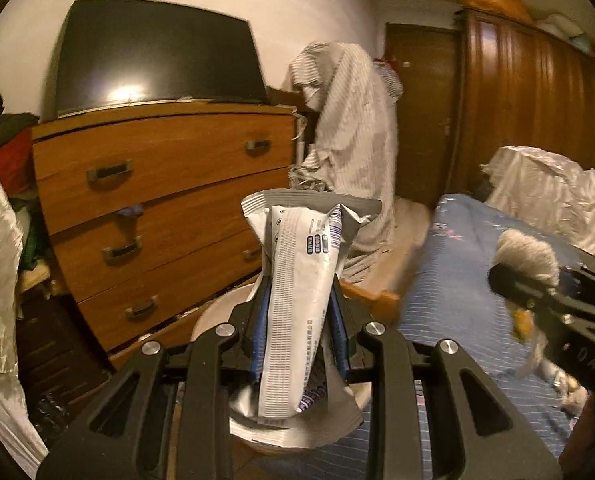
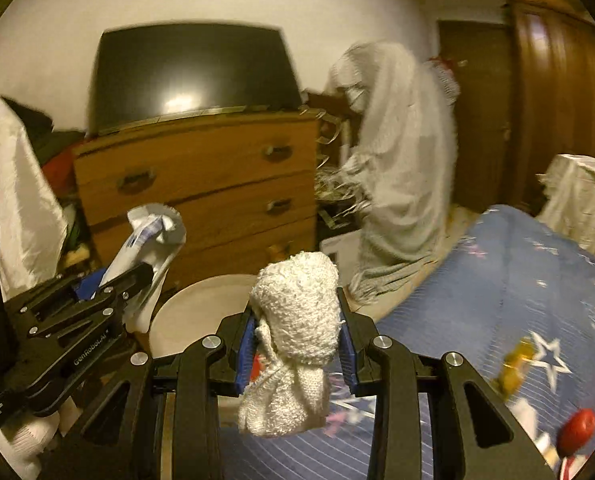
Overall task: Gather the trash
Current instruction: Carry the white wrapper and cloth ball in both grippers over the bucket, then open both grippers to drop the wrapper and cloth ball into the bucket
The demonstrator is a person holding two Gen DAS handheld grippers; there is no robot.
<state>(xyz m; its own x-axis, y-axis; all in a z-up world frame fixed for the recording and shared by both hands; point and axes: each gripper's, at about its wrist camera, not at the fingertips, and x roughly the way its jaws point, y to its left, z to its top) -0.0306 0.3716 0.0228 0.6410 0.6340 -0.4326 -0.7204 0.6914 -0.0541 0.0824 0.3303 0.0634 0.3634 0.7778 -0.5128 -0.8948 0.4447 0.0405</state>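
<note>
My left gripper (image 1: 299,320) is shut on a crumpled silver and white foil wrapper (image 1: 297,280), held upright above a round white bin (image 1: 213,320). In the right wrist view the left gripper (image 2: 137,276) and its wrapper (image 2: 149,232) are at the left, beside the bin (image 2: 193,312). My right gripper (image 2: 297,332) is shut on a white knitted sock (image 2: 293,344) that hangs down between the fingers, just behind the bin's rim. In the left wrist view the right gripper (image 1: 509,280) with the sock (image 1: 525,252) is at the right, over the bed.
A wooden chest of drawers (image 1: 157,200) with a dark screen (image 1: 157,56) stands behind the bin. A blue bedspread (image 2: 517,300) carries small litter: a yellow piece (image 2: 513,368) and a red round thing (image 2: 577,428). A striped cloth (image 1: 349,140) hangs ahead.
</note>
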